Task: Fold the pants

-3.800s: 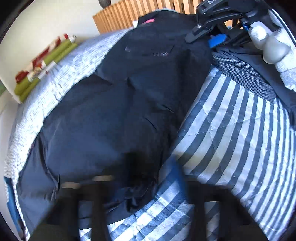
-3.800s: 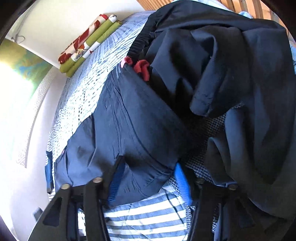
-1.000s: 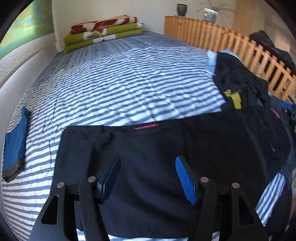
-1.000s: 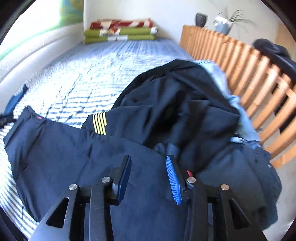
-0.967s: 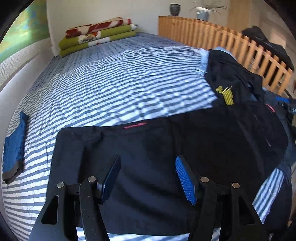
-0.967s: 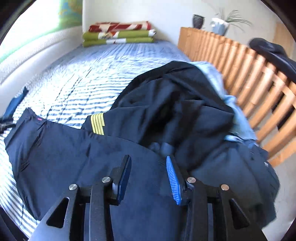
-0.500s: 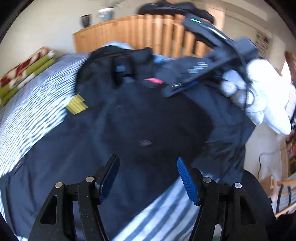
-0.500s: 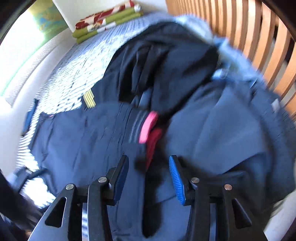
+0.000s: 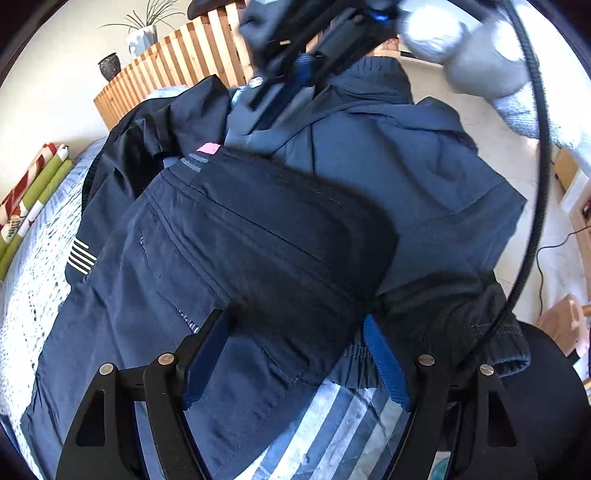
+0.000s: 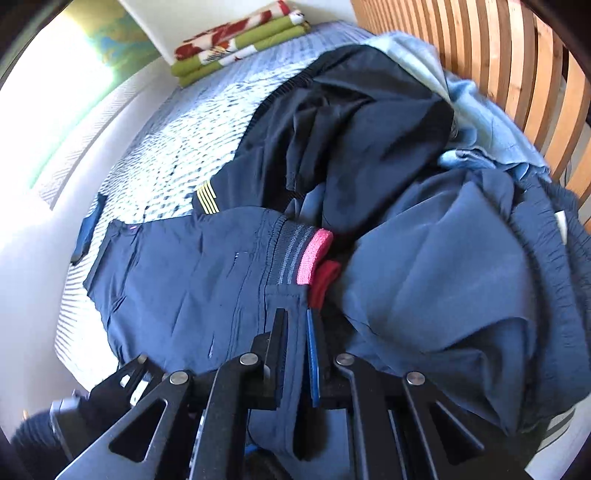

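Observation:
Navy pants (image 10: 177,291) lie across the striped bed, their pink-edged waistband (image 10: 314,258) at the right end. My right gripper (image 10: 295,332) is shut on the waist fabric just below that pink band. In the left wrist view the same pants (image 9: 236,251) fill the middle, with a small pink tag (image 9: 208,148) at the far end. My left gripper (image 9: 295,347) hangs open just over the pants' near fold, nothing between its blue pads (image 9: 384,365). The right gripper (image 9: 295,70), held by a white-gloved hand (image 9: 439,33), shows blurred at the top.
A heap of other dark clothes (image 10: 362,133), a slate-blue garment (image 10: 443,280) and a pale blue cloth (image 10: 480,122) lie right of the pants. A wooden slatted rail (image 10: 517,59) borders the bed. Folded green and red blankets (image 10: 236,48) sit at the far end.
My right gripper, open half a second ago, has shut on the pants' waist by the pink band. My left gripper has swung toward the waist end and stays open.

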`<state>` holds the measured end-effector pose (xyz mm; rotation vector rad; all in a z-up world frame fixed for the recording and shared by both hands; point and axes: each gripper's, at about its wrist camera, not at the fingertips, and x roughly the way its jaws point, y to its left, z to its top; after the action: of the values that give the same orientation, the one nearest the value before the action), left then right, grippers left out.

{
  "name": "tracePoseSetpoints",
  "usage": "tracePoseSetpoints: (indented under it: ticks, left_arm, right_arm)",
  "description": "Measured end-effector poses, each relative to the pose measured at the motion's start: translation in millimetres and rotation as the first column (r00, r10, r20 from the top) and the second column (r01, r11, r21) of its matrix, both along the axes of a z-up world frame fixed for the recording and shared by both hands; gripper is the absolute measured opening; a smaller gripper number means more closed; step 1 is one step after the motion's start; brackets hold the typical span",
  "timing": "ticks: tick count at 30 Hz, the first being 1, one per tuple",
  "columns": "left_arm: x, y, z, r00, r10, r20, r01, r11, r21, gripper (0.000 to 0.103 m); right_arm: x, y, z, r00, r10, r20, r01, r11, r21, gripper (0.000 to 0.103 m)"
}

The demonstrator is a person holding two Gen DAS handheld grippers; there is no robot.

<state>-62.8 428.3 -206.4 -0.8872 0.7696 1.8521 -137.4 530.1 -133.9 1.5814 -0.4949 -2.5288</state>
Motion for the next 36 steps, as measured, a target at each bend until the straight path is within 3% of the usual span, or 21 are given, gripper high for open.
tracePoseSetpoints:
  ticks: [6, 7, 10, 13, 15, 18, 22, 24, 27, 32, 36]
  left_arm:
    - [0.2, 1.0, -3.0, 0.999, -0.039, 0.005, 0.039, 0.999, -0.023, 0.075]
    - [-2.6, 2.4, -3.6, 0.999, -0.041, 0.022, 0.042, 0.999, -0.019, 0.061]
    - [-11.1, -1.3, 1.9, 0.995, -0.027, 0.091, 0.026, 1.0, 0.013, 0.043]
    - [-22.8, -21.6, 19.7, 0.984, 0.021, 0.179, -0.042, 0.993, 0.112, 0.036]
    - [-31.2, -37.4, 30.8, 0.966, 0.063, 0.25, -0.111, 0.977, 0.182, 0.034]
    - [-40.1, -54.4, 39.7, 0.954, 0.099, 0.283, -0.17, 0.957, 0.237, 0.033]
    - [-45.2, -65.7, 44.7, 0.954, 0.108, 0.278, -0.182, 0.949, 0.257, 0.033]
    - [-51.1, -68.9, 45.9, 0.95, 0.115, 0.289, -0.195, 0.944, 0.266, 0.032]
    - [-44.0, -72.0, 48.7, 0.955, 0.109, 0.276, -0.184, 0.947, 0.262, 0.032]
    - [-37.1, -69.8, 47.9, 0.956, 0.124, 0.266, -0.196, 0.945, 0.263, 0.031]
    - [-29.3, -64.7, 40.6, 0.959, 0.14, 0.245, -0.203, 0.945, 0.255, 0.03]
  right_arm:
    - [29.7, 16.1, 6.8, 1.0, -0.004, -0.018, 0.003, 0.998, -0.059, 0.024]
    - [33.9, 20.3, 8.0, 1.0, -0.015, -0.023, 0.014, 0.998, -0.067, 0.024]
    - [40.8, 27.1, 9.2, 0.999, -0.041, -0.028, 0.038, 0.996, -0.081, 0.026]
    - [42.3, 24.0, 8.6, 0.999, -0.043, -0.029, 0.04, 0.995, -0.095, 0.03]
    - [40.5, 20.9, 7.5, 0.999, -0.042, -0.033, 0.038, 0.994, -0.098, 0.039]
    - [33.9, 14.9, 3.3, 0.999, -0.036, -0.03, 0.032, 0.993, -0.112, 0.042]
    - [19.5, 3.0, -2.6, 1.0, -0.022, 0.003, 0.022, 0.984, -0.179, 0.044]
    - [15.1, -3.9, -2.5, 1.0, -0.004, 0.002, 0.004, 0.974, -0.225, 0.054]
    - [12.4, -13.6, -5.4, 1.0, 0.008, 0.021, -0.003, 0.975, -0.224, 0.057]
    - [11.0, -4.2, -14.7, 0.997, -0.033, 0.065, 0.051, 0.954, -0.295, 0.058]
    - [12.4, 6.3, -22.6, 0.994, -0.063, 0.089, 0.091, 0.932, -0.35, 0.064]
